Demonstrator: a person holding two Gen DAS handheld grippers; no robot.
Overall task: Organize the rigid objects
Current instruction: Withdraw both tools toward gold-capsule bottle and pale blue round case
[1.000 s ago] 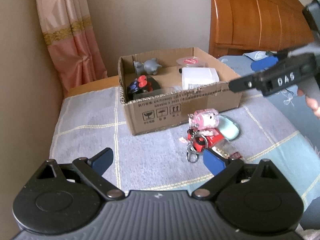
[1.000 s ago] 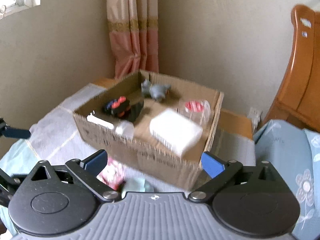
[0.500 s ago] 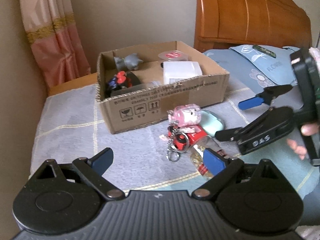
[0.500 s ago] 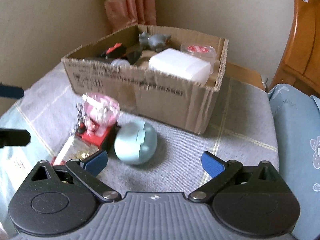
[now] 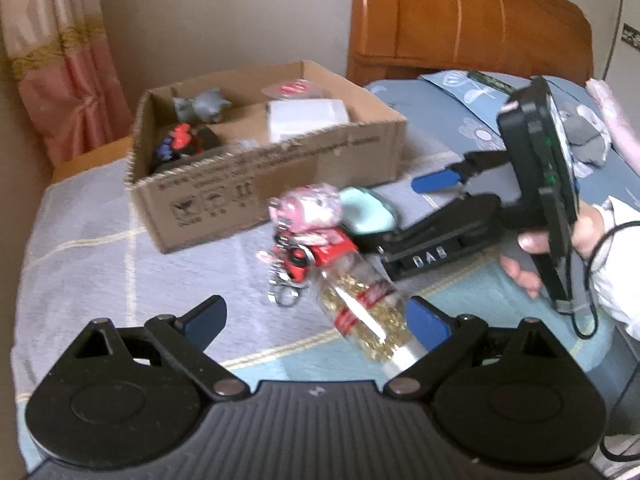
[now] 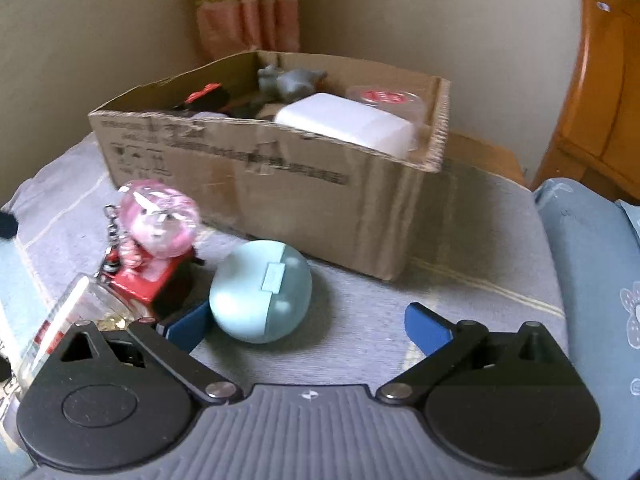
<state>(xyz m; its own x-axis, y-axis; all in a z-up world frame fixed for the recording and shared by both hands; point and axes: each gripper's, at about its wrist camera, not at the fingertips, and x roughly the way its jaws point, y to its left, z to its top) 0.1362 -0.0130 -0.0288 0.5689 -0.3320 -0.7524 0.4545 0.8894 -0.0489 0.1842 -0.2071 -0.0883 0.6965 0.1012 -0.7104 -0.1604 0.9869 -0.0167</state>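
Over the last second the right gripper has dropped from above the cardboard box to the loose pile in front of it, and the left gripper has closed in on the same pile. Both are spread wide and hold nothing.

In the right wrist view, the pale blue round case sits at centre frame, just inside the left blue fingertip and well short of the right one. It looks like the next pick, though the jaws would need to shift left to straddle it.

To its left, the pink figurine rests on a red block. A clear bottle of gold bits lies lower centre in the left wrist view, its end near that gripper's right fingertip; motion blur leaves it unclear whether they touch.

The box, upper centre, already holds a white container, a grey toy and a red-lidded tub. With four or so items outside, the sorting seems partly done.
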